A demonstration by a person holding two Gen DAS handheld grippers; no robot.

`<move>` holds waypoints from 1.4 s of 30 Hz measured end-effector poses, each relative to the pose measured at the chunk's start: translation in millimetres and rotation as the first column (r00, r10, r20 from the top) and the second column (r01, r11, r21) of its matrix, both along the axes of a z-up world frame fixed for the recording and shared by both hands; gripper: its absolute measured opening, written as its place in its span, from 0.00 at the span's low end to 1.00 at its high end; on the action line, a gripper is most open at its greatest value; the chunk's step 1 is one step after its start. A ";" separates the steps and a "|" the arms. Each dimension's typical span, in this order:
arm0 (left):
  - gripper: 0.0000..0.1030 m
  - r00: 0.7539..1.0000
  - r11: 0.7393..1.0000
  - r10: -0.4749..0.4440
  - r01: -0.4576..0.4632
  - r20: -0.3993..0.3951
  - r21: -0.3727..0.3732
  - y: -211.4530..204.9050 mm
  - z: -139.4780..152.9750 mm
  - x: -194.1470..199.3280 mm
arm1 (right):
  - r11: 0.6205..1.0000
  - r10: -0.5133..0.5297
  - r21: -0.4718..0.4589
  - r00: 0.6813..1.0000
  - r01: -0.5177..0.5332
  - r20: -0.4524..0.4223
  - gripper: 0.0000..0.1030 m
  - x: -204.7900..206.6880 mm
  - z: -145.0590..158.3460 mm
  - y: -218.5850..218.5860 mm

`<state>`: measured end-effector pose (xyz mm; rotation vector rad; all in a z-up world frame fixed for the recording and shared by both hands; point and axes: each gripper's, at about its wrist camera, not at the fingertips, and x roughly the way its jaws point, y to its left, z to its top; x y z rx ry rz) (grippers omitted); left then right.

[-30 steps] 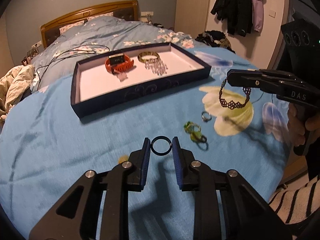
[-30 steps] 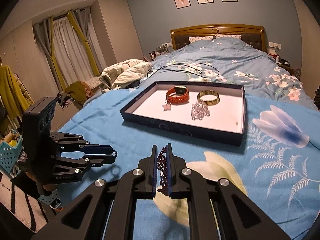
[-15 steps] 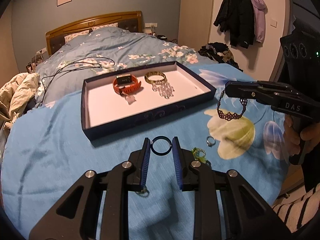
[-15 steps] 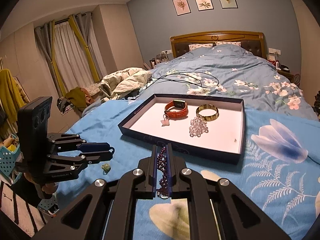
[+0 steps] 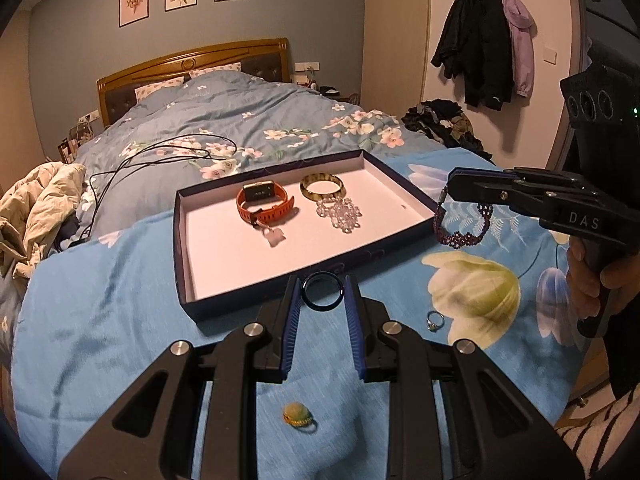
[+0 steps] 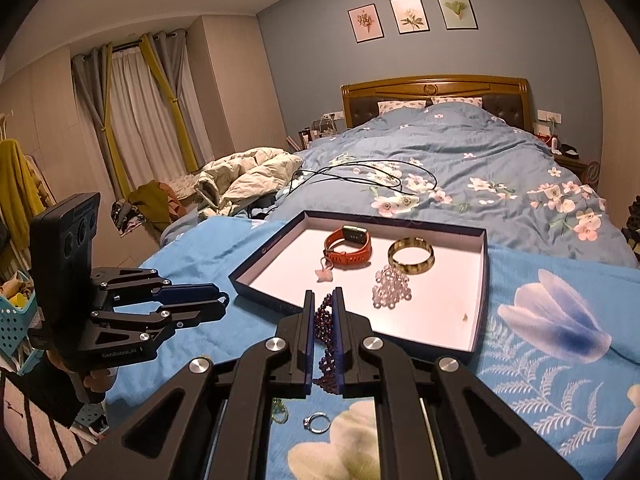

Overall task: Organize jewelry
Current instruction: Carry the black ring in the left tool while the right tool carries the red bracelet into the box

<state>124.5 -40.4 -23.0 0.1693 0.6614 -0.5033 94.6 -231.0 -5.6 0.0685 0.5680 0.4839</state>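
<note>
Our left gripper (image 5: 322,292) pinches a dark ring (image 5: 322,291) at frame center; our right gripper (image 6: 322,312) clamps a purple beaded bracelet (image 6: 325,320) below the navy tray (image 6: 482,300).

- You're in a home bedroom: a bed (image 6: 460,160) with a wooden headboard (image 6: 436,90) and floral duvet fills it.
- Curtains (image 6: 132,108) hang left; coats (image 5: 484,40) hang on the wall.
- Three framed prints (image 6: 410,16) hang above.

Your left gripper (image 5: 322,296): clamped on dark ring (image 5: 322,291) | your right gripper (image 6: 323,312): clamped on beaded bracelet (image 6: 325,330), held aloft
</note>
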 end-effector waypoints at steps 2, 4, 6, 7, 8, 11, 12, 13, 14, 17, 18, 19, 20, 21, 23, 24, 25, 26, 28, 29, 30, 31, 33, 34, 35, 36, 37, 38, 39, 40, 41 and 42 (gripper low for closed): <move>0.22 1.000 1.000 0.002 -0.002 0.004 0.000 0.1 1.8 2.9 | 1.000 -0.001 -0.003 1.000 0.001 0.005 0.06 2.8 1.6 0.0; 0.22 1.000 1.000 0.005 -0.005 0.011 0.002 -0.1 3.8 5.4 | 1.000 -0.004 -0.007 1.000 0.004 0.009 0.06 6.7 3.1 -0.3; 0.22 1.000 1.000 0.005 -0.005 0.016 0.004 -0.9 5.3 8.4 | 1.000 -0.004 -0.005 1.000 0.004 0.010 0.06 10.5 4.3 -0.9; 0.22 1.000 1.000 0.006 -0.006 0.020 0.006 -1.6 5.9 10.1 | 1.000 -0.005 -0.005 1.000 0.005 0.012 0.06 12.9 4.8 -1.3; 0.22 1.000 1.000 0.006 -0.006 0.022 0.007 -1.9 6.5 11.8 | 1.000 -0.006 -0.004 1.000 0.006 0.012 0.06 14.7 4.7 -1.5; 0.22 1.000 1.000 0.003 -0.003 0.025 0.003 -3.8 8.5 16.7 | 1.000 -0.011 -0.003 1.000 0.011 0.010 0.06 22.5 4.5 -1.9; 0.22 1.000 1.000 0.000 0.000 0.021 -0.002 -4.0 9.1 19.2 | 1.000 -0.012 -0.005 1.000 0.012 0.010 0.06 24.5 4.4 -1.9; 0.22 1.000 1.000 0.000 0.000 0.020 -0.006 -4.1 9.5 21.1 | 1.000 -0.013 -0.008 1.000 0.013 0.009 0.06 27.2 4.1 -1.7; 0.22 1.000 1.000 0.001 -0.001 0.020 -0.008 -4.4 10.1 23.7 | 1.000 -0.013 -0.009 1.000 0.013 0.008 0.06 28.9 3.7 -1.6; 0.22 1.000 1.000 0.004 -0.004 0.023 -0.008 -5.3 12.0 30.6 | 1.000 -0.013 -0.016 1.000 0.014 0.007 0.06 34.6 3.6 -0.8; 0.22 1.000 1.000 0.006 -0.006 0.024 -0.006 -5.4 11.9 32.5 | 1.000 -0.016 -0.018 1.000 0.016 0.006 0.06 37.2 3.5 -0.8; 0.22 1.000 1.000 0.006 -0.006 0.025 -0.006 -5.9 12.0 34.0 | 1.000 -0.017 -0.018 1.000 0.017 0.006 0.06 39.4 3.5 -0.4; 0.22 1.000 1.000 0.007 -0.007 0.023 -0.007 -6.6 11.8 36.6 | 1.000 -0.017 -0.019 1.000 0.017 0.006 0.06 40.8 3.6 -0.4; 0.22 1.000 1.000 0.008 -0.008 0.025 -0.006 -6.6 11.9 36.5 | 1.000 -0.019 -0.019 1.000 0.019 0.006 0.06 40.6 3.6 -0.6; 0.22 1.000 1.000 0.010 -0.010 0.026 -0.004 -7.0 11.9 40.4 | 1.000 -0.021 -0.019 1.000 0.021 0.003 0.06 45.3 3.5 -0.7; 0.22 1.000 1.000 0.011 -0.011 0.027 -0.004 -7.0 11.6 42.1 | 1.000 -0.022 -0.019 1.000 0.022 0.002 0.06 46.8 3.2 -0.7; 0.22 1.000 1.000 0.014 -0.014 0.027 -0.003 -7.5 11.3 44.2 | 1.000 -0.023 -0.019 1.000 0.023 0.000 0.06 49.1 2.9 -0.6; 0.22 1.000 1.000 0.017 -0.017 0.025 -0.004 -8.3 10.8 47.6 | 1.000 -0.023 -0.021 1.000 0.023 -0.002 0.06 52.0 2.5 -0.5; 0.22 0.999 1.000 0.022 -0.022 0.023 -0.005 -9.1 9.6 51.5 | 1.000 -0.023 -0.020 1.000 0.023 -0.007 0.06 56.0 1.5 -0.3; 0.22 0.999 1.000 0.025 -0.025 0.022 -0.004 -9.2 9.1 53.8 | 1.000 -0.023 -0.018 1.000 0.023 -0.009 0.06 57.7 0.8 -0.3; 0.22 0.999 1.000 0.028 -0.028 0.021 -0.003 -9.4 8.3 55.9 | 1.000 -0.022 -0.016 1.000 0.022 -0.014 0.06 60.0 -0.2 -0.2; 0.22 0.999 1.000 0.030 -0.030 0.019 -0.003 -9.6 7.1 57.9 | 1.000 -0.022 -0.013 1.000 0.022 -0.017 0.06 62.0 -1.2 -0.2; 0.22 0.999 0.999 0.033 -0.033 0.015 -0.002 -10.0 5.4 61.2 | 1.000 -0.021 -0.009 0.999 0.021 -0.025 0.06 65.1 -3.1 0.1; 0.22 0.999 0.999 0.034 -0.034 0.014 -0.002 -10.2 4.6 61.6 | 1.000 -0.022 -0.011 0.999 0.022 -0.028 0.06 67.2 -4.2 0.6; 0.22 0.999 0.999 0.035 -0.035 0.012 -0.002 -10.5 3.6 63.3 | 1.000 -0.022 -0.012 0.999 0.022 -0.030 0.06 68.5 -5.1 1.3; 0.22 0.999 0.999 0.037 -0.037 0.011 -0.001 -10.9 2.6 64.6 | 1.000 -0.020 -0.012 0.999 0.020 -0.032 0.06 69.4 -6.3 1.7; 0.22 0.999 0.999 0.038 -0.038 0.010 -0.001 -11.5 2.5 64.9 | 1.000 -0.020 -0.014 0.999 0.020 -0.035 0.06 71.6 -7.2 2.7; 0.22 0.999 0.999 0.039 -0.039 0.008 -0.001 -12.2 1.8 66.2 | 1.000 -0.019 -0.015 0.999 0.018 -0.037 0.06 73.0 -7.8 3.2; 0.22 0.999 0.999 0.041 -0.041 0.007 -0.001 -12.7 1.1 67.4 | 1.000 -0.017 -0.015 0.999 0.016 -0.040 0.06 74.5 -8.6 3.9; 0.22 0.999 0.999 0.042 -0.042 0.007 -0.001 -13.0 0.8 67.9 | 1.000 -0.017 -0.017 0.999 0.016 -0.041 0.06 75.8 -9.6 4.5; 0.22 0.999 0.999 0.041 -0.041 0.006 -0.001 -13.1 0.7 68.3 | 1.000 -0.017 -0.017 0.999 0.016 -0.043 0.06 76.7 -10.2 4.9; 0.22 0.999 0.999 0.041 -0.041 0.004 -0.002 -13.4 0.2 69.2 | 1.000 -0.015 -0.017 0.999 0.014 -0.046 0.06 78.5 -10.9 5.5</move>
